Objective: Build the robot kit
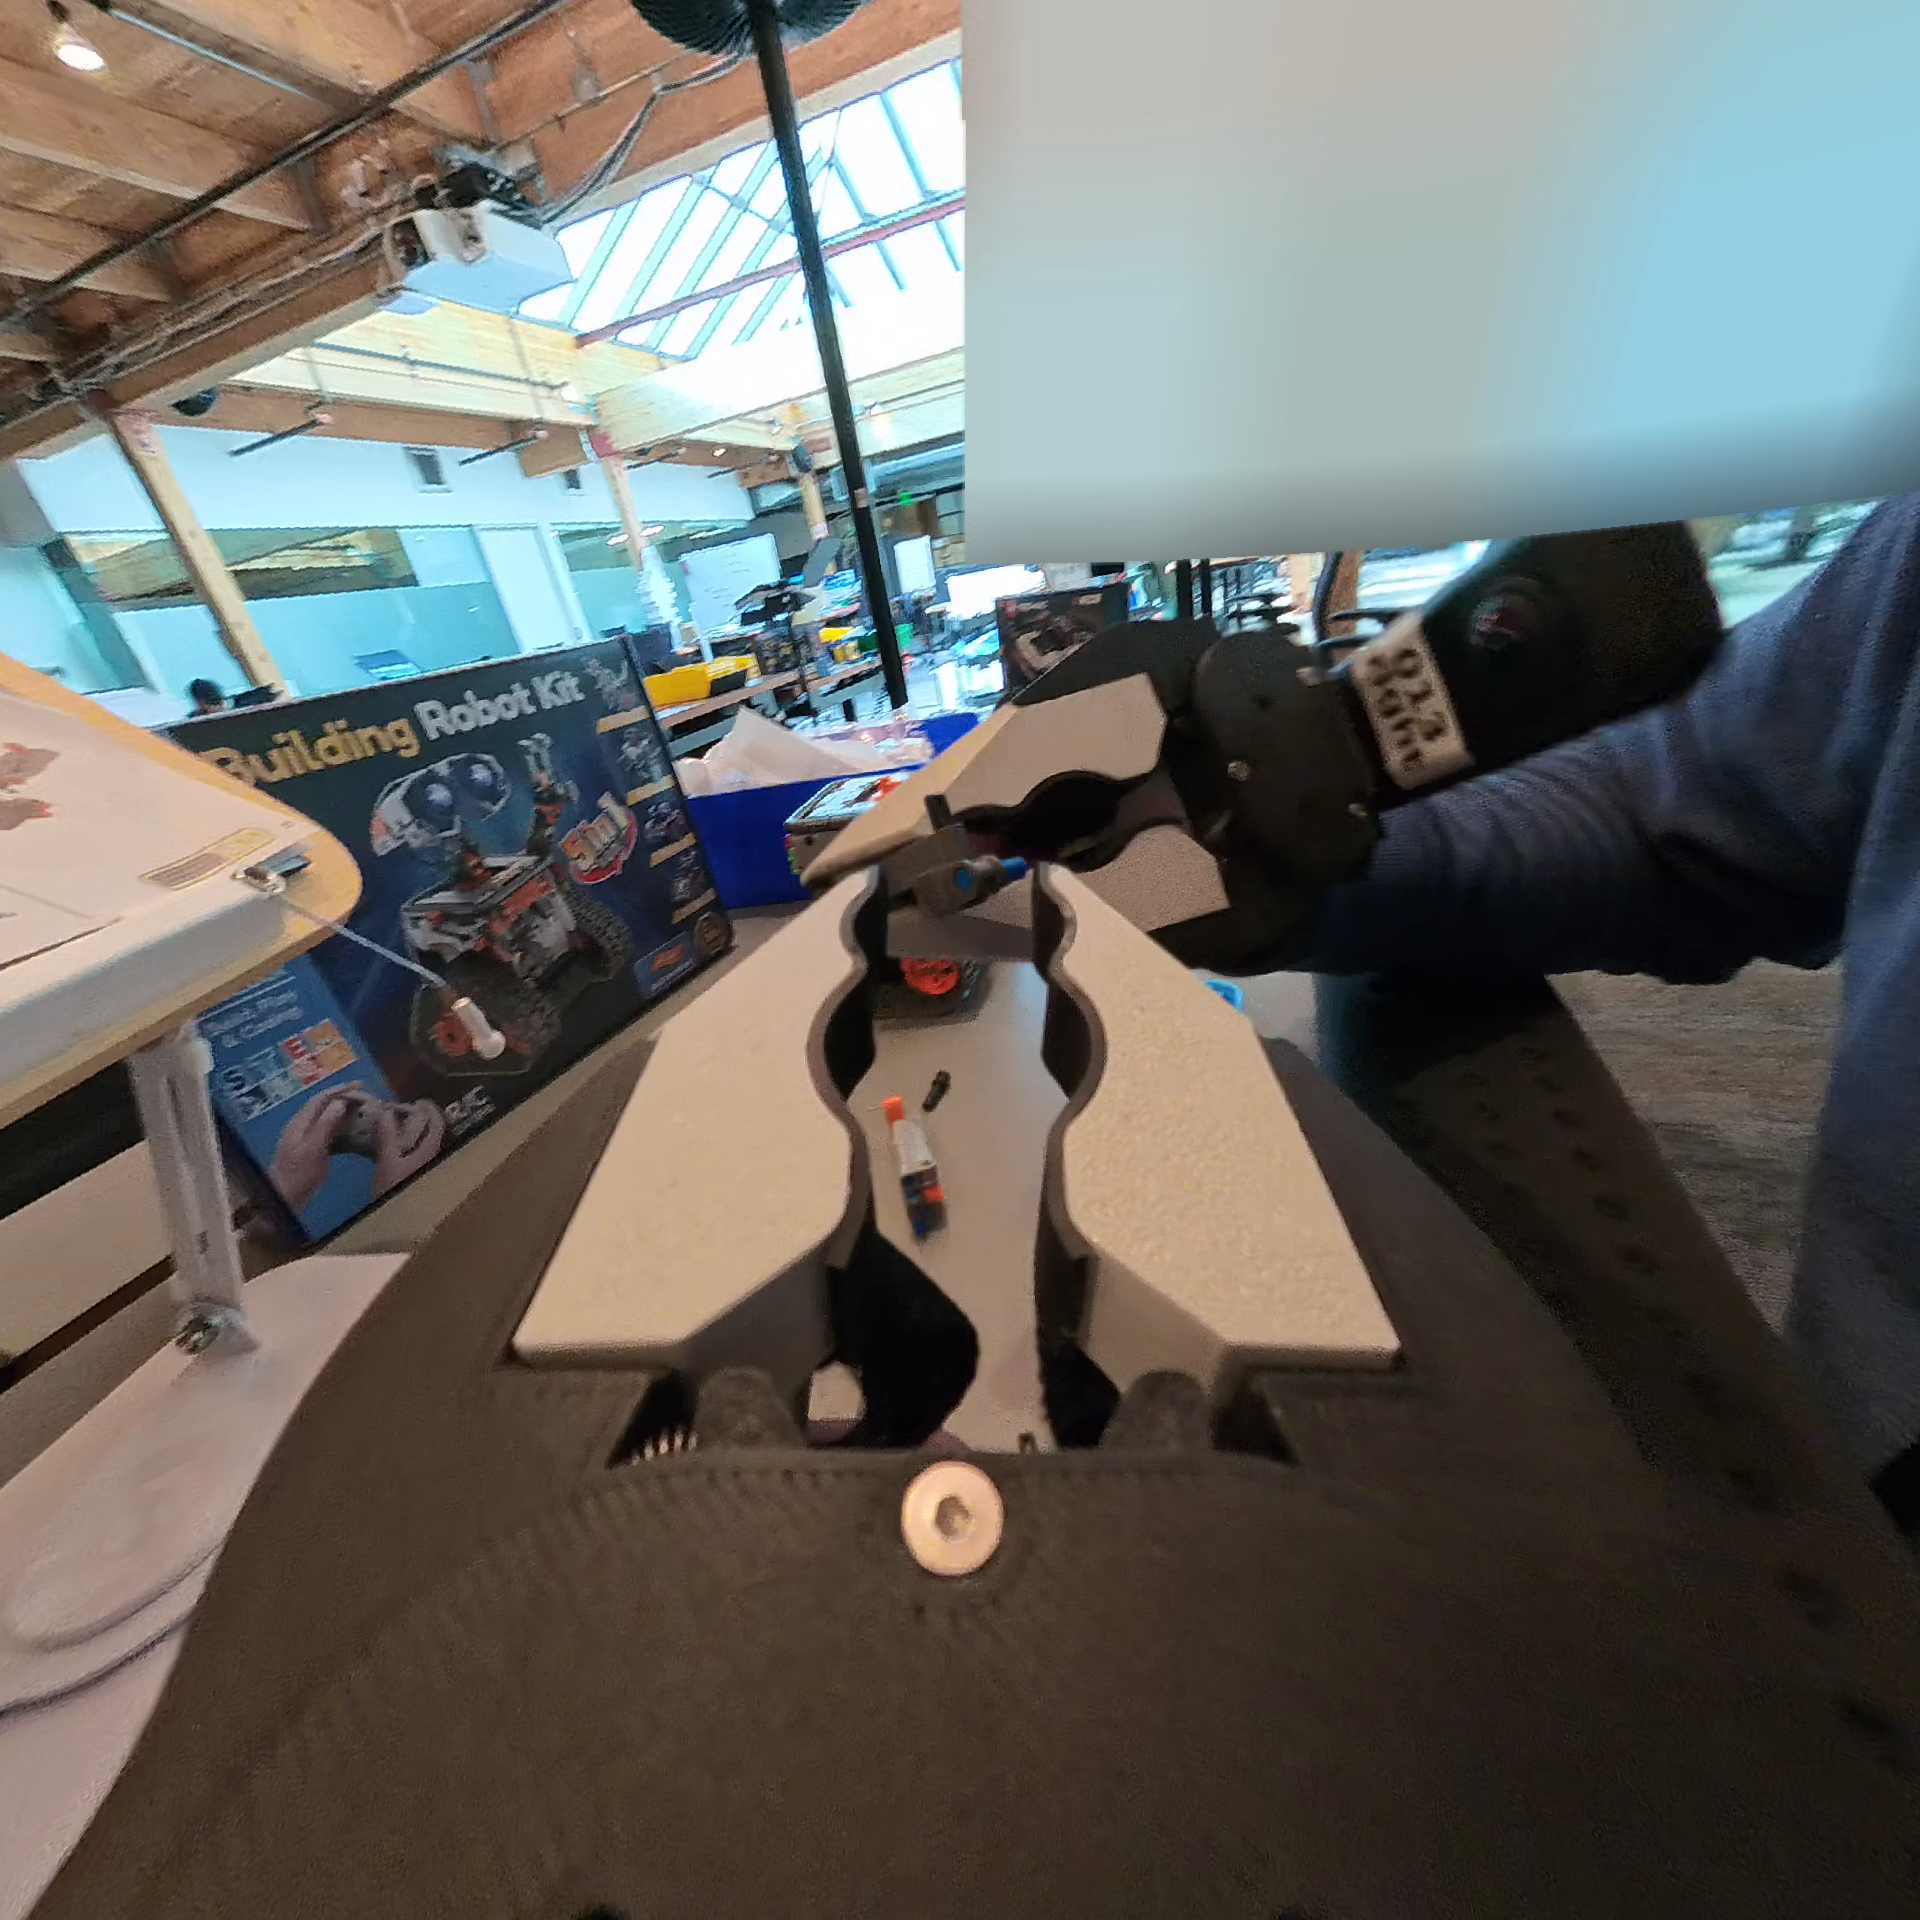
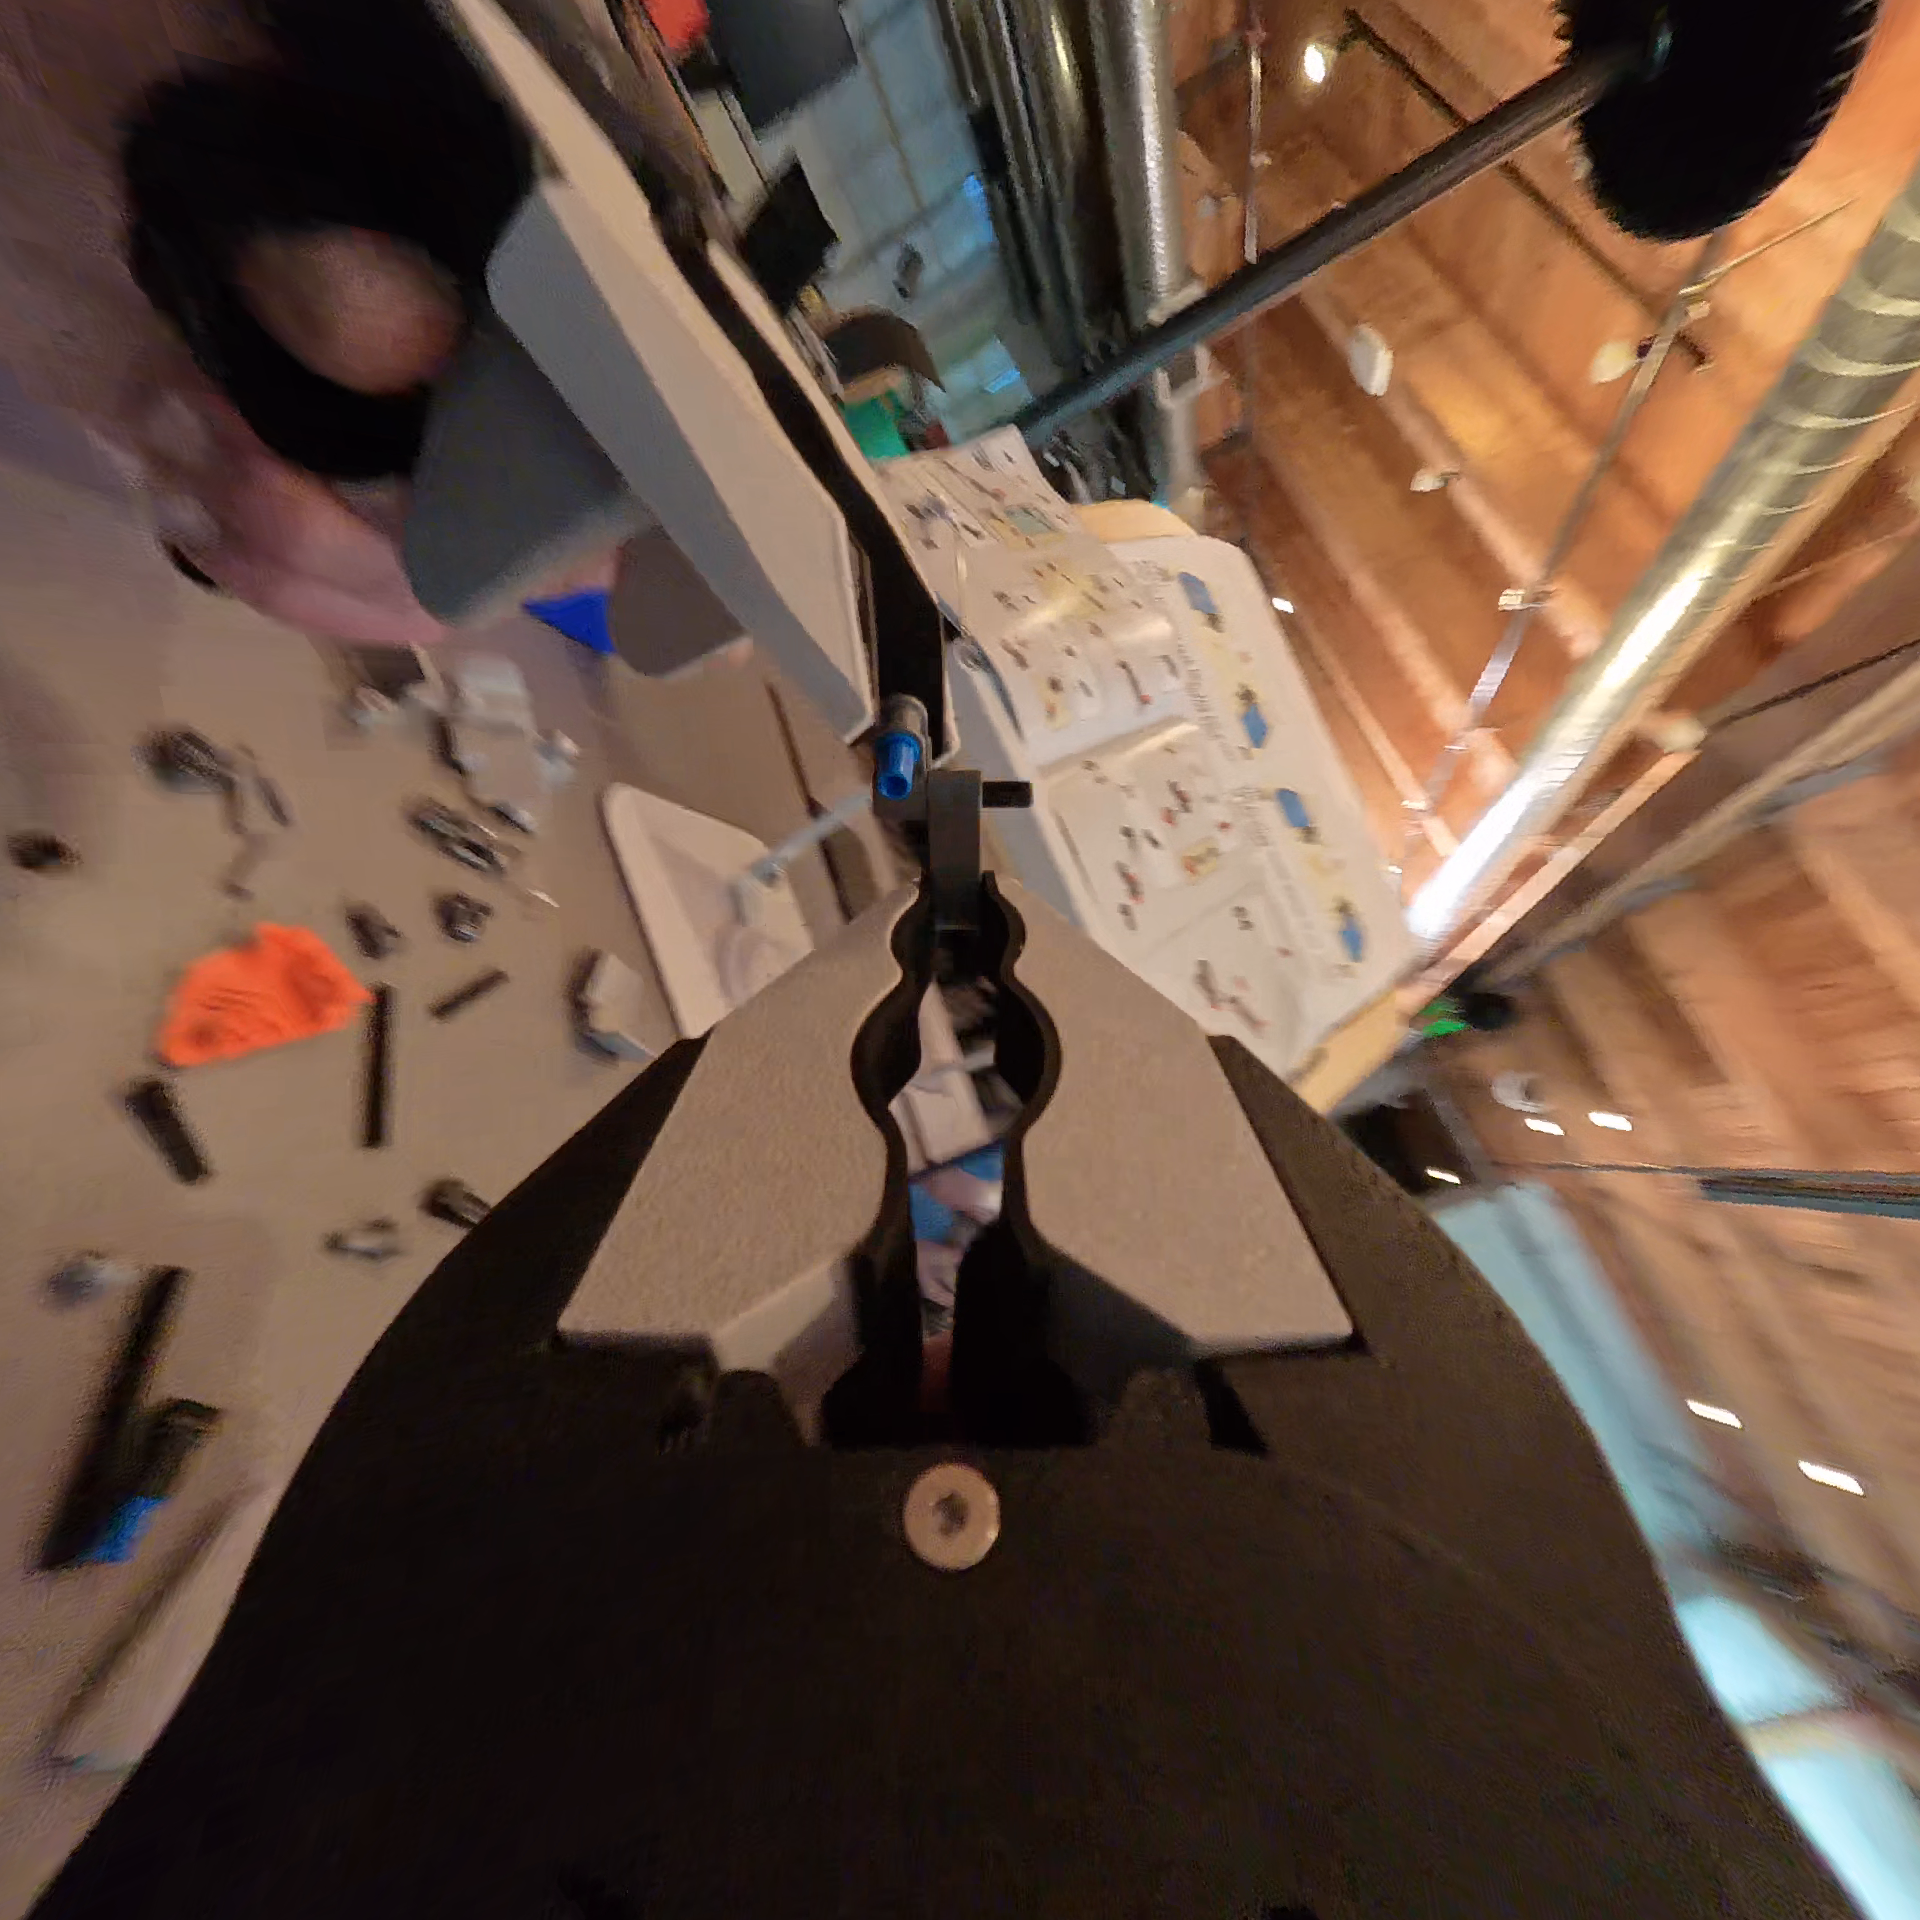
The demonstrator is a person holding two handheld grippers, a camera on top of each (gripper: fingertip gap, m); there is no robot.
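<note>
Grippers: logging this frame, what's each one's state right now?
Left gripper: open, holding nothing.
Right gripper: shut on a small black piece with a blue pin.

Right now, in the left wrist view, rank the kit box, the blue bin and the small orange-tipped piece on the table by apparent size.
1. Kit box, largest.
2. Blue bin, though it stands farther back and is partly hidden, so its true size is unsure.
3. Orange-tipped piece, smallest.

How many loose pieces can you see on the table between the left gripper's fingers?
3: a black pin, an orange-white-blue piece just nearer, and an orange-hubbed wheel farther off, partly hidden. The fingers may hide more.
</note>
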